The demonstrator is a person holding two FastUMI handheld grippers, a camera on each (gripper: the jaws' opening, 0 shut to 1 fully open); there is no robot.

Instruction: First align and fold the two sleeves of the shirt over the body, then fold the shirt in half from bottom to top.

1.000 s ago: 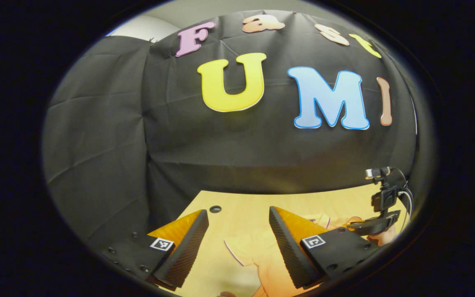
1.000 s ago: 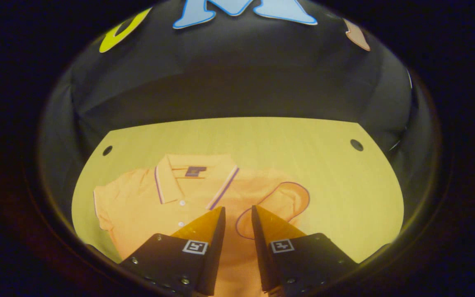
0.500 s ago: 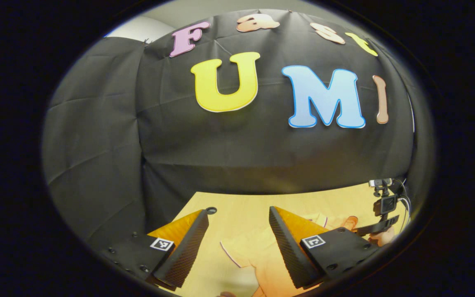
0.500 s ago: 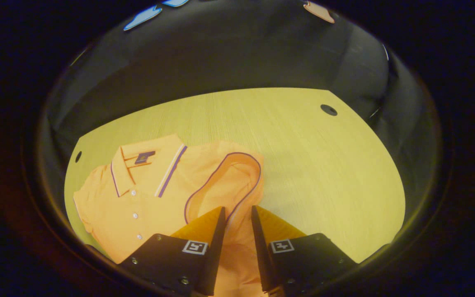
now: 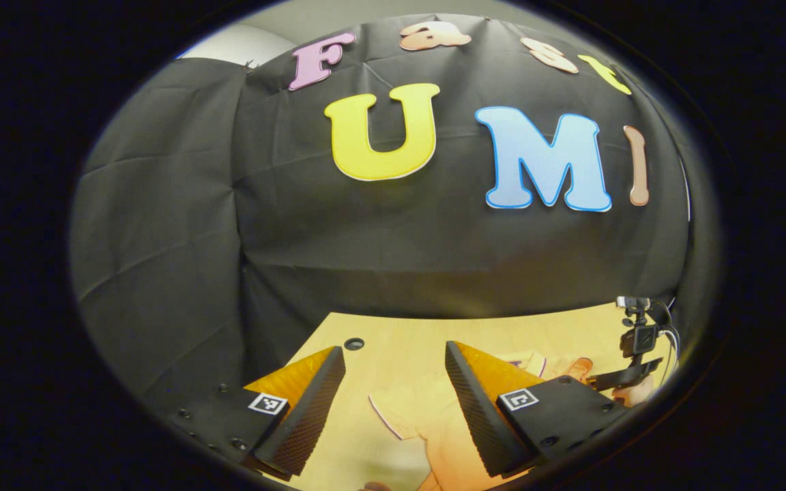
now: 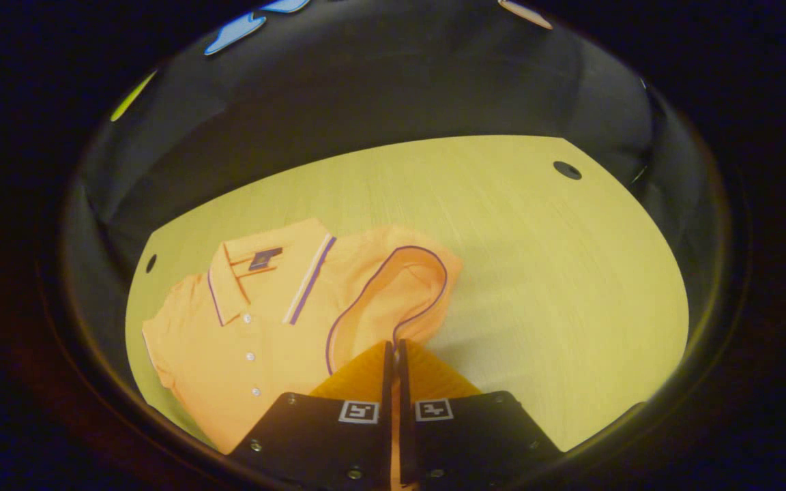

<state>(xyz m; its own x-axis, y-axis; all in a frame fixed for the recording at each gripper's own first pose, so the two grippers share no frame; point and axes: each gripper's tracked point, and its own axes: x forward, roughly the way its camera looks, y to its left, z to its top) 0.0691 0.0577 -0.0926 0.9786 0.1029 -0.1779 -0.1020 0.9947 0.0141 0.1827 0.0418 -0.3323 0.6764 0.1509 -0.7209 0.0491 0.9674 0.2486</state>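
Wooden table [image 6: 536, 273] bears the shirt [image 6: 263, 341] — right claw [image 6: 393, 344] pinching its sleeve [image 6: 393, 293].

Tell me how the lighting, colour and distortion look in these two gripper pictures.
Left gripper view: evenly lit, strong fisheye bend along the table edge, and the left gripper is sharp. Right gripper view: dimmer, with a yellow cast over the table and shirt, darkening toward the edges; the right gripper casts a soft shadow on the tabletop beside the sleeve.

The shirt [image 6: 250, 341] is soft matt knit cloth with small glossy buttons [image 6: 250, 356]. The table [image 6: 536, 273] looks like smooth, fine-grained pale wood. The far booth wall [image 5: 400, 245] is creased matt cloth.
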